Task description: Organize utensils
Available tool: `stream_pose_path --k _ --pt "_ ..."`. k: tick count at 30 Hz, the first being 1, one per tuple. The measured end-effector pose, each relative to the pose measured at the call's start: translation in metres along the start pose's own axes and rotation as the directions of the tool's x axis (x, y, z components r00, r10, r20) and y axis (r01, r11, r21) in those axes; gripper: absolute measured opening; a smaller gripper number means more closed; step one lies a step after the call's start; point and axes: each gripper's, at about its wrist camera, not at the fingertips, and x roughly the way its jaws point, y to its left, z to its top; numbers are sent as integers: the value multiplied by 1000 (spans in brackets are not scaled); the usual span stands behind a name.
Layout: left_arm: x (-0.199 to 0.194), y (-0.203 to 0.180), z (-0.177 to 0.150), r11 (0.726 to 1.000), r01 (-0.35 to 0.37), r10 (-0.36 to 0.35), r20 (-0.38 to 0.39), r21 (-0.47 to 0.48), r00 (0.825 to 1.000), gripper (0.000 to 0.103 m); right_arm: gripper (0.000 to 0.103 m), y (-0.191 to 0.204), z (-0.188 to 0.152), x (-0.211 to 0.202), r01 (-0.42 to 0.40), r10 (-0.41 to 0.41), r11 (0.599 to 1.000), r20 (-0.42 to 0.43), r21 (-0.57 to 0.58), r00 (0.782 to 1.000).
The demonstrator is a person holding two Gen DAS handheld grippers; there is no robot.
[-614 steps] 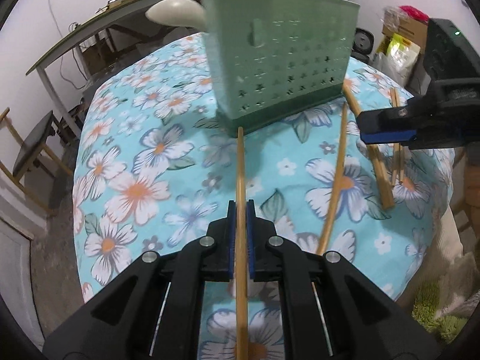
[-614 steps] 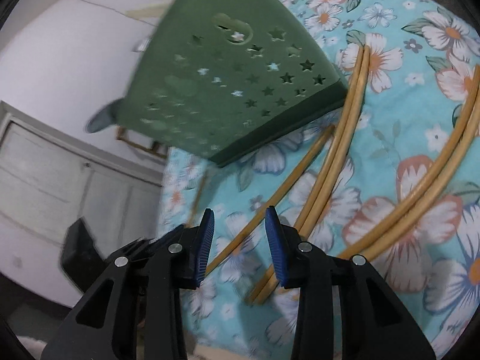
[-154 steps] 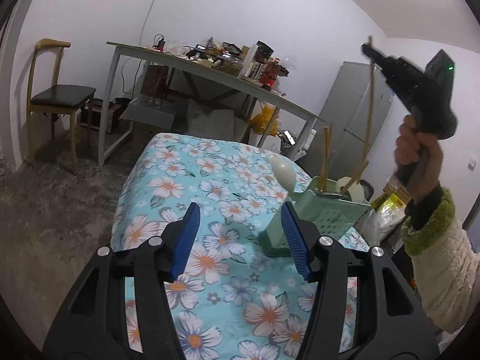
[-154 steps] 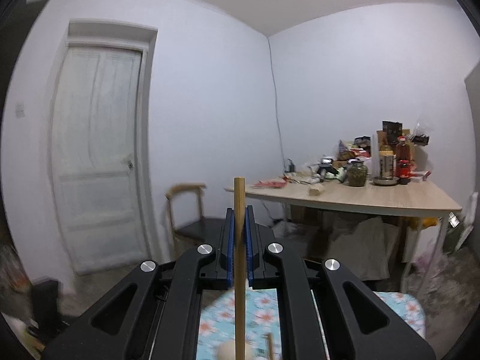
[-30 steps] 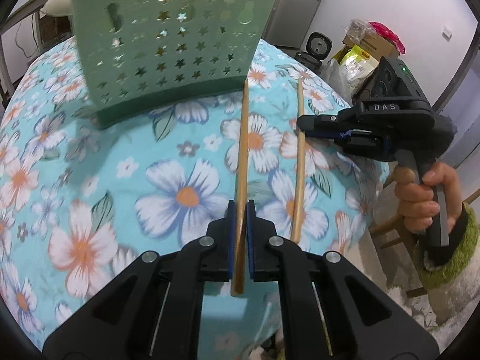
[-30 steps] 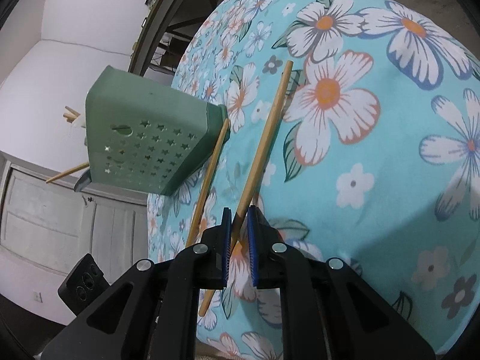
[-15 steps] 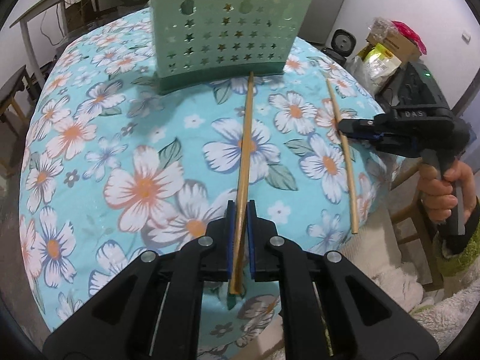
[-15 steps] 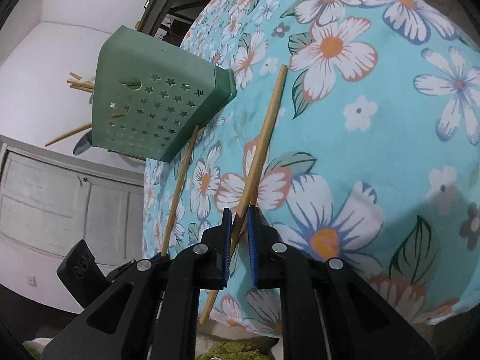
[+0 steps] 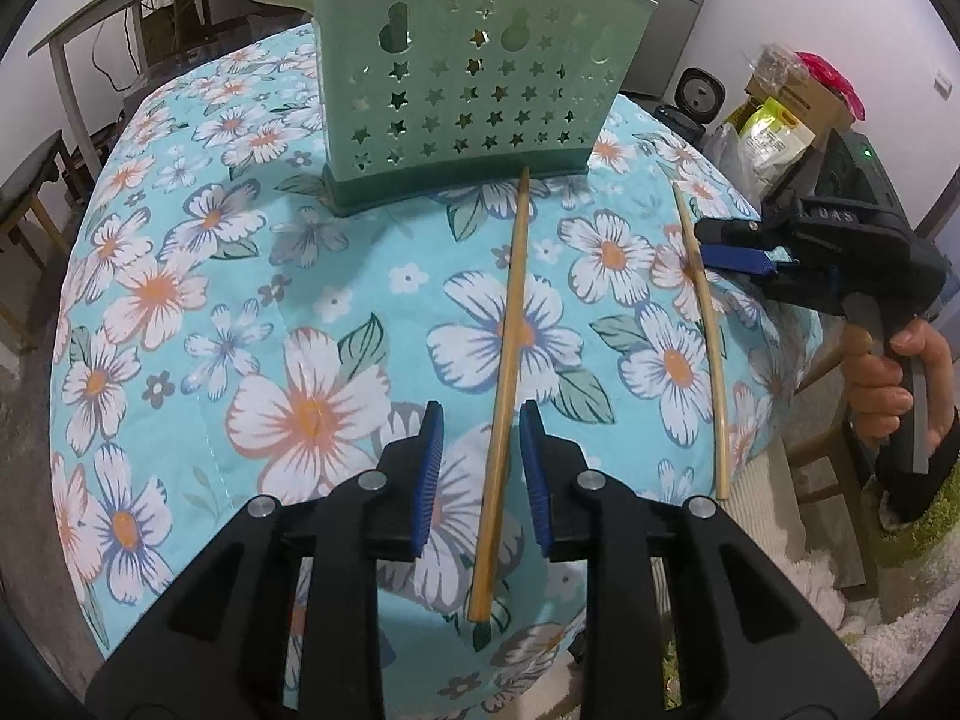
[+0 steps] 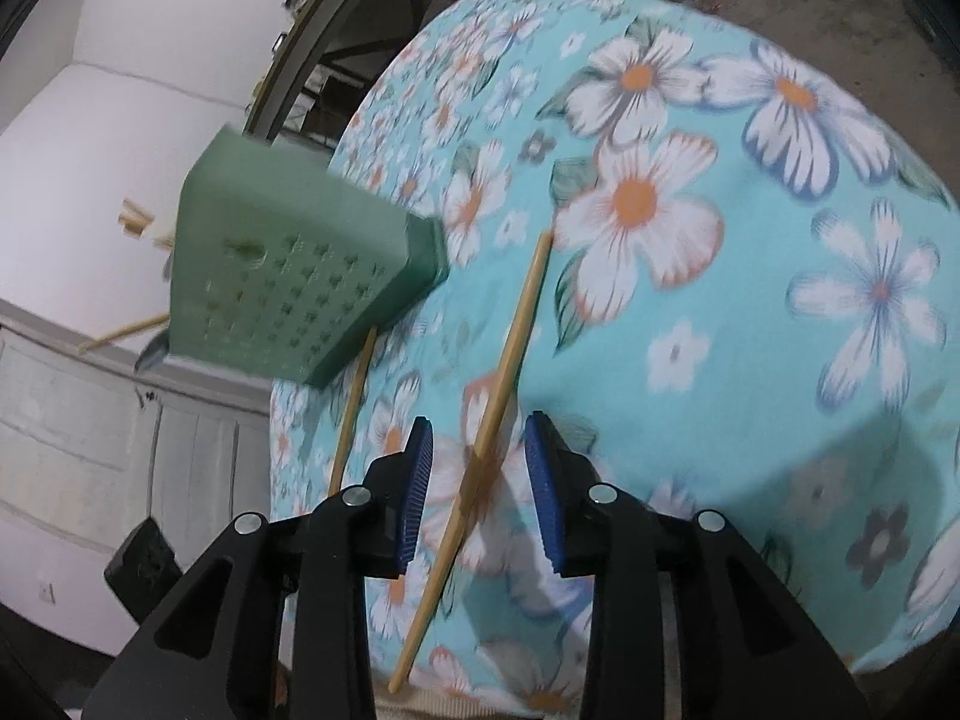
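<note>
Tablecloth [image 9: 150,300] with blue and orange flowers is covering the round table, and the green holder [image 9: 474,90], its wall punched with star holes, is standing at the far side with a few sticks already poking out of its top in the right wrist view. Two chopsticks are lying flat on the cloth, well apart from each other. The left chopstick [image 9: 507,360] is running from the near edge up to the holder's base, its far tip touching or just short of it, and the left gripper [image 9: 480,468] is now sitting with its blue pads spread on either side of it, touching nothing. Half a second ago those pads were clamped on this stick; they have let go. The same is happening on the right: the right gripper [image 10: 479,480] is hanging with its tongs apart around the right chopstick [image 10: 498,396], which it was pinching a moment earlier and which is now resting on the cloth with its near end sticking past the table edge. Both sticks seem to have been released outside the holder, so the task is probably not advancing here; my guess is each needs a fresh grip before going upright into the holder.
</note>
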Motion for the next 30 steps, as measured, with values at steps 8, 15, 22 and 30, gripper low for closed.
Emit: stream_pose_path --k 8,15,22,30 --pt "6 -3 13 1000 0 0 17 -4 1000 25 18 4 23 12 94 -91 995 89 -20 992" --pt "20 -15 30 1000 -7 6 25 25 1000 25 12 3 24 16 108 -104 994 111 -33 988" --pt "37 -32 61 995 -55 51 52 85 997 25 12 -1 19 12 108 -103 994 117 -33 988" --pt "67 -52 83 976 -136 129 52 171 990 25 12 -1 19 12 107 -103 994 116 -34 988"
